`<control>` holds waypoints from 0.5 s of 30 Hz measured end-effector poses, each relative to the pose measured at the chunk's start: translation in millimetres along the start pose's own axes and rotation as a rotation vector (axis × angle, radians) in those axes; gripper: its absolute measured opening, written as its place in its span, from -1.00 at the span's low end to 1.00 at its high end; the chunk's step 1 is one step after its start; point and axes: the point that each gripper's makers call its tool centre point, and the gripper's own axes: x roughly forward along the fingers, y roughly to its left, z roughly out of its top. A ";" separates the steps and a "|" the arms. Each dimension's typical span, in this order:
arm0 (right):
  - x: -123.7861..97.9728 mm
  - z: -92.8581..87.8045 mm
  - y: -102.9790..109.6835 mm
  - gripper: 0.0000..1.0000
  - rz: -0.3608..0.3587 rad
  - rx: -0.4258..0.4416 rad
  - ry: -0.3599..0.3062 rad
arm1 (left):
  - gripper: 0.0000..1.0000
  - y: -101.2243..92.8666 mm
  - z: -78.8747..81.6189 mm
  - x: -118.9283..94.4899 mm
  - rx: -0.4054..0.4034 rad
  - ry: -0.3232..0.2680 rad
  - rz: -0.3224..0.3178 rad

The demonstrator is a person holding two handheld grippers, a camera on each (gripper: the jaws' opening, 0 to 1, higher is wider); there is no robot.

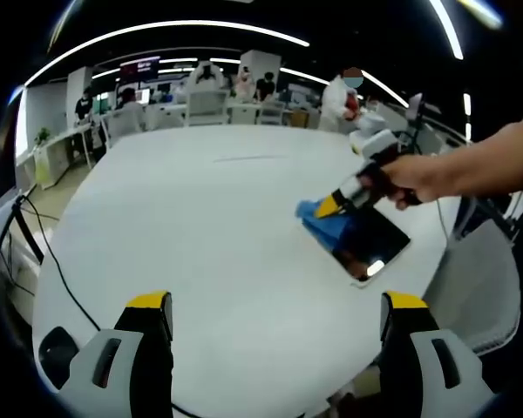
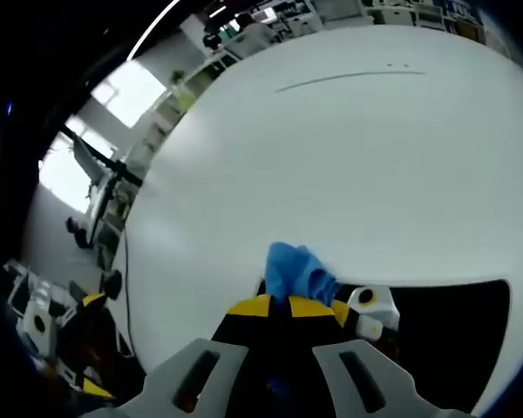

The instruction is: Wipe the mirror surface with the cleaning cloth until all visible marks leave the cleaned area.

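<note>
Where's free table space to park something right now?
Most of the white table is bare: the broad stretch between the left gripper and the faint seam line far across. Crowded only at the table's right edge, where the right gripper presses the blue cloth on the mirror.

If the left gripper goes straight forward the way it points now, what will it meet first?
Probably nothing soon: the left gripper is open and points over the bare white table. The mirror and the blue cloth lie off to its right, though depth is unclear.

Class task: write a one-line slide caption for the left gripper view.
Right gripper presses a blue cloth onto the mirror on a white table.
</note>
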 end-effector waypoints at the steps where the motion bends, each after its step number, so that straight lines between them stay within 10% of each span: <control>1: 0.5 0.5 0.0 -0.99 0.000 0.006 0.001 | 0.99 -0.3 -1.3 -0.1 0.004 0.005 -0.001; 15: 5.6 2.2 2.9 -1.00 -0.003 0.008 -0.002 | 0.99 -0.1 -4.7 -2.7 0.008 0.008 0.000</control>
